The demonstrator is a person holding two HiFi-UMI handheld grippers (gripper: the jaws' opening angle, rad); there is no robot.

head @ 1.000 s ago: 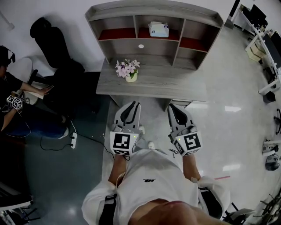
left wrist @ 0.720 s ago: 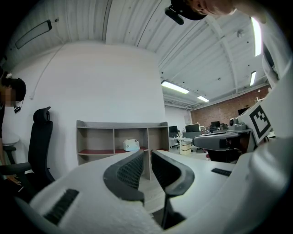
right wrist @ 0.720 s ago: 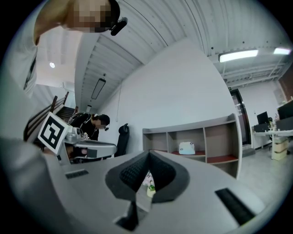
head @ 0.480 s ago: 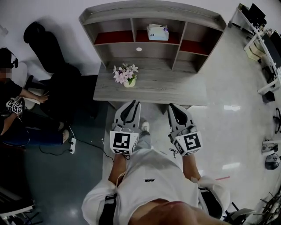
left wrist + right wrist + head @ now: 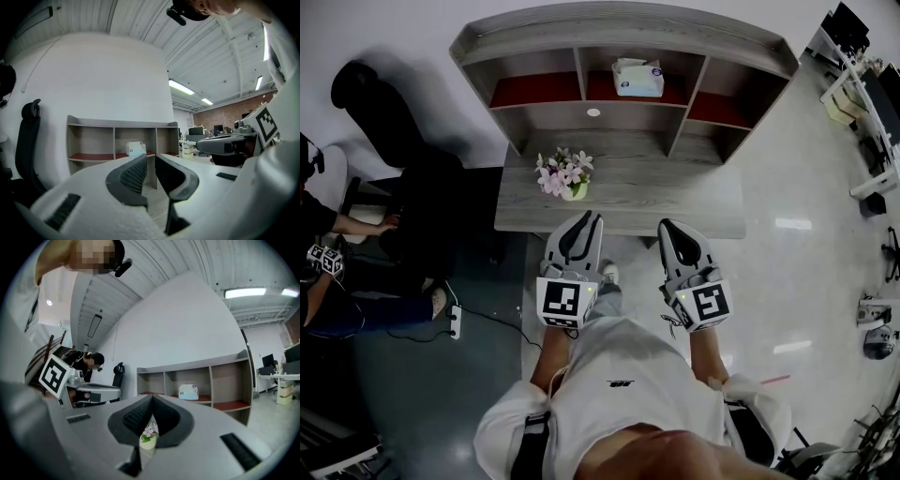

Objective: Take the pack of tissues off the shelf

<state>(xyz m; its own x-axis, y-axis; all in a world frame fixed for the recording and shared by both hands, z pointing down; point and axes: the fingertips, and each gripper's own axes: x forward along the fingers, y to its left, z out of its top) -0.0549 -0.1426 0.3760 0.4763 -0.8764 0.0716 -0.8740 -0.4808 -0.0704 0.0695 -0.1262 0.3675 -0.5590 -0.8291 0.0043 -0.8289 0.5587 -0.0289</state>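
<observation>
Print on tissue pack (image 5: pixel 637 78) — too small

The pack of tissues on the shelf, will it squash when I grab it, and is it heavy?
The pack of tissues looks soft-wrapped and puffy, so it will probably squash when squeezed. Likely light for its bulk. It lies flat on the red shelf, so rolling seems unlikely.

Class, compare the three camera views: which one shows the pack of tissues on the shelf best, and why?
The head view: the pack of tissues appears largest there, unobstructed, sitting in the middle compartment of the shelf. Both gripper views show it smaller, front-on, in the background.
</observation>
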